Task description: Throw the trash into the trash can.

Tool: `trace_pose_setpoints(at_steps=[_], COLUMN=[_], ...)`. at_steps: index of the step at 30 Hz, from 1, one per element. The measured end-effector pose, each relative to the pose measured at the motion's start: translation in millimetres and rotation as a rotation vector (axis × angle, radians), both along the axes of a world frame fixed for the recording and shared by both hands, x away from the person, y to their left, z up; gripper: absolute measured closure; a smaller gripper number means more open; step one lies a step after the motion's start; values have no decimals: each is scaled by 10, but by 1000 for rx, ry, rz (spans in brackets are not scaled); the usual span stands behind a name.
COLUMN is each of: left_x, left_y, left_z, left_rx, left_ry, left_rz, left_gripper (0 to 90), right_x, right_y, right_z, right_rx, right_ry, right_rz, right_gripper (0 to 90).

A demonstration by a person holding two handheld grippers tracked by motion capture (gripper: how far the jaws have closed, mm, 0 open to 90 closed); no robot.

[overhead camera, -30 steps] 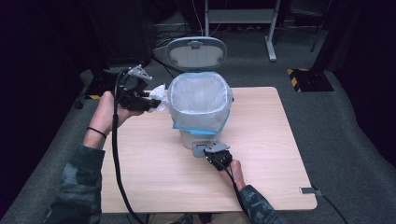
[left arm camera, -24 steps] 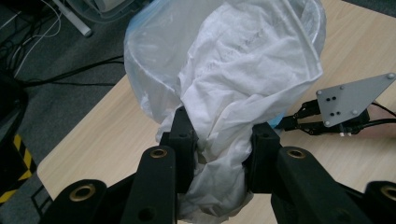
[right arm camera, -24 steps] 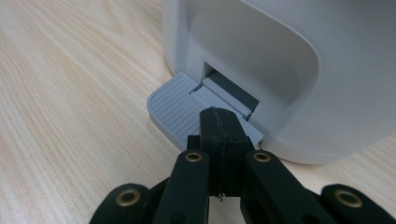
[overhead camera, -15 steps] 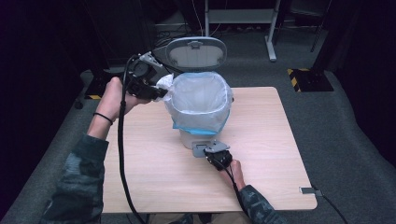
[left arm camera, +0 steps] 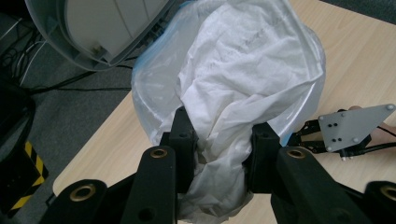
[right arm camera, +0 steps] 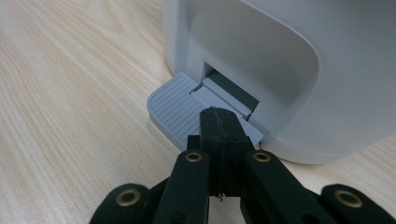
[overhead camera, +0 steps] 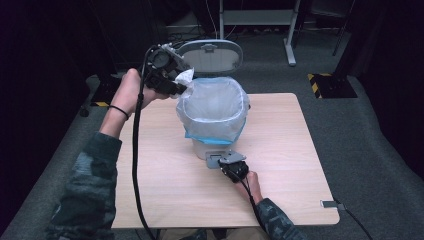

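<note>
So here's where we are with the small white plastic pedal bin (overhead camera: 212, 145) in the middle of the pale wooden table (overhead camera: 300, 165). Our right gripper (overhead camera: 227, 162) sits at the bin's near foot, jaws clenched tight together with nothing between them, tip pressing down on the ribbed grey foot pedal (right arm camera: 180, 109) — and the oval grey lid (overhead camera: 210, 55) stands up at the far side of the bin, so the opening part looks done.

Our left gripper (overhead camera: 175, 82) hovers just above the bin's far-left rim, clamped on a crumpled white tissue wad (left arm camera: 224, 140). In the left gripper view the wad hangs right over the mouth of the translucent liner bag with the blue edge (overhead camera: 212, 107), but it's not in yet.

What's left, as we see it: let the wad drop into the liner, then ease off the pedal so the lid comes down.

Labels? Not much — no brand we can make out on the bin or lid. There's a faint line of print on the liner, too washed out to read.
</note>
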State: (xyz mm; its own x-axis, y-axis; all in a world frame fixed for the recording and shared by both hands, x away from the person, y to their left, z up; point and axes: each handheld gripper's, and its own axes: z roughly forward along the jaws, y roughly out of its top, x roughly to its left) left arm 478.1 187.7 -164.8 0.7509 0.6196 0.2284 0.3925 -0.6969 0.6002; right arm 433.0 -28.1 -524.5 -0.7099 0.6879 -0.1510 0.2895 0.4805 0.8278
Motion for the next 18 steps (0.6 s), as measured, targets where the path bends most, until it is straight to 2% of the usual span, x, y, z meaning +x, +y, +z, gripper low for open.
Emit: trace_pose_setpoints(at_steps=[7, 13, 18], left_x=[125, 236, 336], left_y=[-155, -298, -394], left_z=[17, -52, -124], left_rx=[19, 39, 39], left_ry=[23, 53, 82], left_rz=[-15, -27, -27], left_gripper=[696, 696, 696], right_x=[0, 0, 0], right_y=[0, 0, -1], right_z=[0, 0, 0], right_rx=[0, 0, -1], right_ry=[0, 0, -1], right_rz=[0, 0, 0], right_gripper=[900, 900, 900])
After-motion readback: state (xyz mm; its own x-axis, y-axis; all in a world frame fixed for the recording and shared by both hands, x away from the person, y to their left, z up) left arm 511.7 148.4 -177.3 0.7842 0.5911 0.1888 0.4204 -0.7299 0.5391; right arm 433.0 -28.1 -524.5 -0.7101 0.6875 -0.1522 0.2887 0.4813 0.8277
